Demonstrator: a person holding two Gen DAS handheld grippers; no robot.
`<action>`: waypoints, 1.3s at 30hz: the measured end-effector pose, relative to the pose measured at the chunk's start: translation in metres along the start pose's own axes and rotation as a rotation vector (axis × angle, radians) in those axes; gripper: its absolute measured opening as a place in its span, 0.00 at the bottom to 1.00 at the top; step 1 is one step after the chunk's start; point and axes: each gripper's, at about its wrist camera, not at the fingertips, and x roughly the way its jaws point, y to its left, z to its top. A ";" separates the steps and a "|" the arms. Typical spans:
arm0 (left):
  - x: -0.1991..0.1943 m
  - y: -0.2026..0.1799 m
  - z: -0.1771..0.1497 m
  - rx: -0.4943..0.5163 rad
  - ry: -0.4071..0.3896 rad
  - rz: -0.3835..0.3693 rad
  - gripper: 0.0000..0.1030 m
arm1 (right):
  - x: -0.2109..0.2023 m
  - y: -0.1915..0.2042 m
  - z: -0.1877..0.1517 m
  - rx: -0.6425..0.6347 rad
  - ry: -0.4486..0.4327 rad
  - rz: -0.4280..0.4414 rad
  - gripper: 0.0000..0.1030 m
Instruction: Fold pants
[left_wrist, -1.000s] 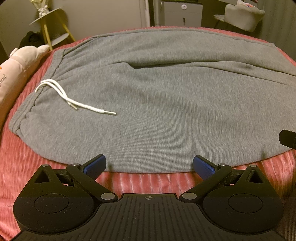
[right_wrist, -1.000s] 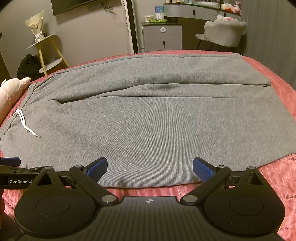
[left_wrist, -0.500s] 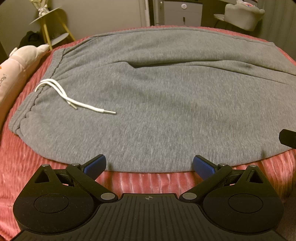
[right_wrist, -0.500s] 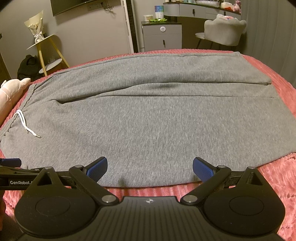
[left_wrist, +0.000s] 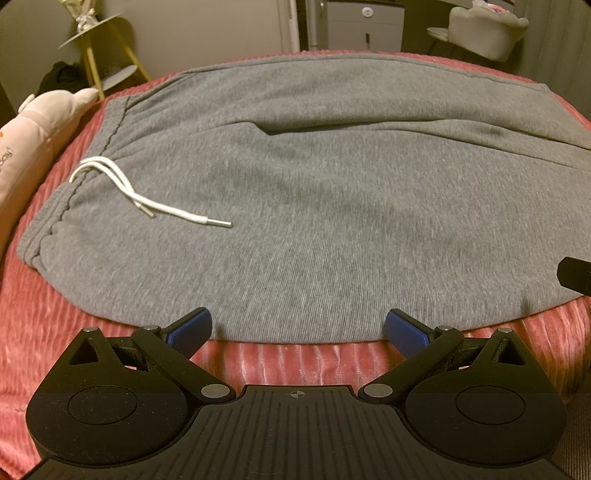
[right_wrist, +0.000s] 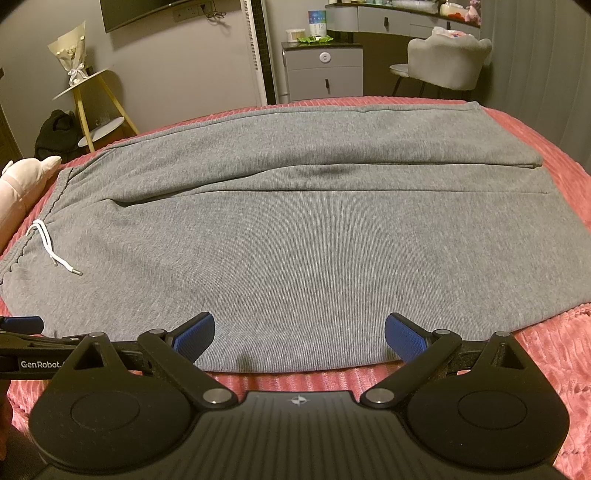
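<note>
Grey sweatpants (left_wrist: 314, 192) lie flat across a pink ribbed bedspread (left_wrist: 295, 358), waistband to the left, legs to the right; they also show in the right wrist view (right_wrist: 314, 251). A white drawstring (left_wrist: 147, 199) lies on the waist area and shows in the right wrist view (right_wrist: 51, 251) too. My left gripper (left_wrist: 298, 328) is open and empty just above the near hem. My right gripper (right_wrist: 299, 334) is open and empty at the near hem, further right. The left gripper's tip (right_wrist: 22, 325) shows at the right view's left edge.
A pink plush pillow (left_wrist: 33, 140) lies at the bed's left edge. Beyond the bed stand a yellow-legged side table (right_wrist: 88, 107), a grey cabinet (right_wrist: 321, 70) and a grey chair (right_wrist: 447, 66). The bedspread (right_wrist: 546, 369) shows bare at the near right.
Both grippers have stayed nearly still. The right wrist view has shifted slightly, as if lifted a little. The pants have not moved.
</note>
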 end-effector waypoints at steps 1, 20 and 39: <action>0.000 0.000 0.000 0.000 0.001 0.000 1.00 | 0.000 0.000 0.001 0.000 0.000 0.001 0.96; 0.000 0.000 0.000 0.000 0.003 0.000 1.00 | 0.000 0.000 0.000 0.006 0.003 0.004 0.96; 0.000 -0.001 -0.006 0.001 0.008 0.000 1.00 | 0.000 0.000 -0.001 0.007 0.005 0.005 0.96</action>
